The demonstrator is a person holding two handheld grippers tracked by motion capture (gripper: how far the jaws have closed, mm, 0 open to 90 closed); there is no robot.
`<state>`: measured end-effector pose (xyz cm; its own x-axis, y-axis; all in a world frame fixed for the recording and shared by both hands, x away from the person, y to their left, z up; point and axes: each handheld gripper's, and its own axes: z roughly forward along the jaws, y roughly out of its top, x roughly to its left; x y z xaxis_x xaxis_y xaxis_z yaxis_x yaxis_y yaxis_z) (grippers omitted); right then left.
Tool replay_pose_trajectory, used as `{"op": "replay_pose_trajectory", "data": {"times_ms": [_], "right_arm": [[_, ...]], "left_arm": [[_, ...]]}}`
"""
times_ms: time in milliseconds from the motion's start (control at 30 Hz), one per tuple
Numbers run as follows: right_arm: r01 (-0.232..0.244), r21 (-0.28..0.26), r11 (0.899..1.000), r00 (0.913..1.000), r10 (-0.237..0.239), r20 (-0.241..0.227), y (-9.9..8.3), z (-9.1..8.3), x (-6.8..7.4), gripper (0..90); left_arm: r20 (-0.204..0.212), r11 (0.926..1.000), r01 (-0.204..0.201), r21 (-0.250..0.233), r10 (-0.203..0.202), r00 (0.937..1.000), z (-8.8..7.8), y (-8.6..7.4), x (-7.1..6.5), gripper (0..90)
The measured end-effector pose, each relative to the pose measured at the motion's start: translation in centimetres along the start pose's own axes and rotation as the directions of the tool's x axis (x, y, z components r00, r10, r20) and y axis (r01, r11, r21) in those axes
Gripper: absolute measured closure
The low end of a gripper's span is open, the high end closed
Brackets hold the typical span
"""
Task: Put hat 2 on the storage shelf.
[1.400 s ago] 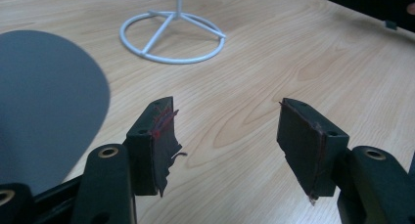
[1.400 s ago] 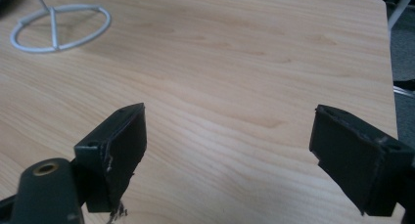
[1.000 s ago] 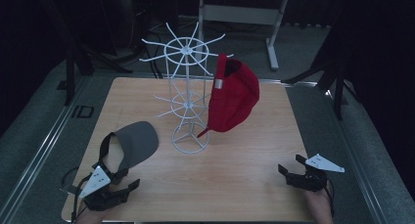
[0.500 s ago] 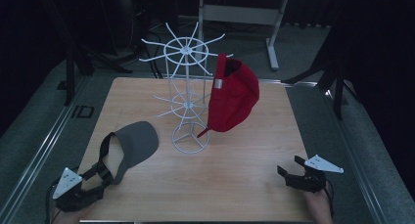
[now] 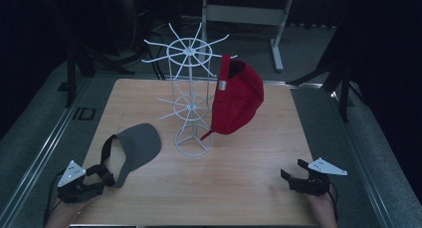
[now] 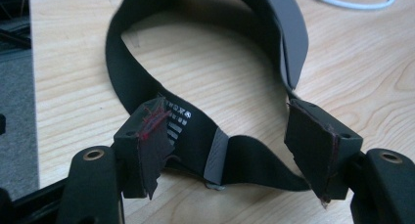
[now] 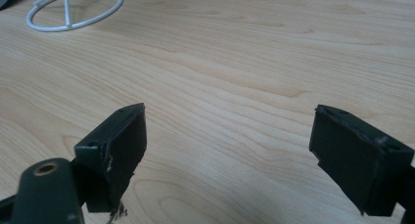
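1 grey fabric visor lies on the wooden table, its strap between the left gripper's spread, just-widened jaws; 1 red cap hangs on 1 white wire rack; the right gripper's jaws gape, holding nothing.

Grey visor w/ black strap lies flat on the wooden table, front-left, near the white wire rack's base. Brim points toward the table centre; strap loop, w/ a printed label inside, trails to the near-left edge.

The high view is dim and bluish; the room past the worktop sinks into near black. Both gripper views are brighter and warmer, with soft shadows, slightly blurred at the near claw pads, no glare
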<state>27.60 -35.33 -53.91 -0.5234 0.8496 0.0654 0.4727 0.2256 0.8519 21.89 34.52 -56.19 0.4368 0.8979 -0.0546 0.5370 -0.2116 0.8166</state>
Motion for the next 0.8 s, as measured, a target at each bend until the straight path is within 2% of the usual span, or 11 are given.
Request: {"op": "replay_pose_trajectory", "data": {"times_ms": [67,100,267,333,400,467,600,667,800], "right_arm": [[0.003,0.002,1.0,1.0,-0.003,0.0,-0.1,0.0,0.0,13.9],[0.003,0.004,1.0,1.0,-0.003,0.0,-0.1,0.1,0.0,13.9],[0.001,0.005,1.0,1.0,-0.001,-0.002,-0.1,0.1,0.0,13.9],[0.002,0.006,1.0,1.0,-0.002,-0.002,-0.1,0.1,0.0,13.9],[0.002,0.006,1.0,1.0,-0.002,-0.002,-0.1,0.2,0.0,13.9],[0.001,0.009,1.0,1.0,-0.001,-0.002,-0.1,0.2,0.0,13.9],[0.004,0.017,1.0,1.0,-0.004,-0.002,-0.2,0.3,0.0,13.9],[0.008,0.019,1.0,1.0,-0.008,-0.001,-0.2,0.3,0.1,13.9],[0.009,0.018,1.0,1.0,-0.009,-0.001,-0.1,0.3,0.1,13.9]], "left_arm": [[-0.009,0.9999,-0.012,0.008,0.012,0.9999,0.2,0.0,-0.1,33.4],[-0.012,0.9994,-0.017,0.03,0.018,0.9998,0.4,0.0,-0.1,33.5],[-0.034,0.998,-0.015,0.061,0.017,0.9993,0.8,0.1,0.0,33.5],[-0.02,0.9969,-0.013,0.077,0.015,0.9997,1.1,0.2,0.2,33.6],[-0.001,0.9923,-0.035,0.119,0.036,0.9994,1.4,0.2,0.2,35.1],[0.002,0.9916,-0.046,0.121,0.046,0.9989,1.4,0.3,0.2,36.3],[-0.009,0.9911,-0.06,0.119,0.062,0.9981,1.2,0.2,0.3,48.9],[-0.013,0.9928,-0.063,0.102,0.065,0.9978,1.1,0.0,0.2,55.3],[-0.024,0.9929,-0.062,0.102,0.065,0.9976,1.0,0.0,-0.1,75.8]]}}
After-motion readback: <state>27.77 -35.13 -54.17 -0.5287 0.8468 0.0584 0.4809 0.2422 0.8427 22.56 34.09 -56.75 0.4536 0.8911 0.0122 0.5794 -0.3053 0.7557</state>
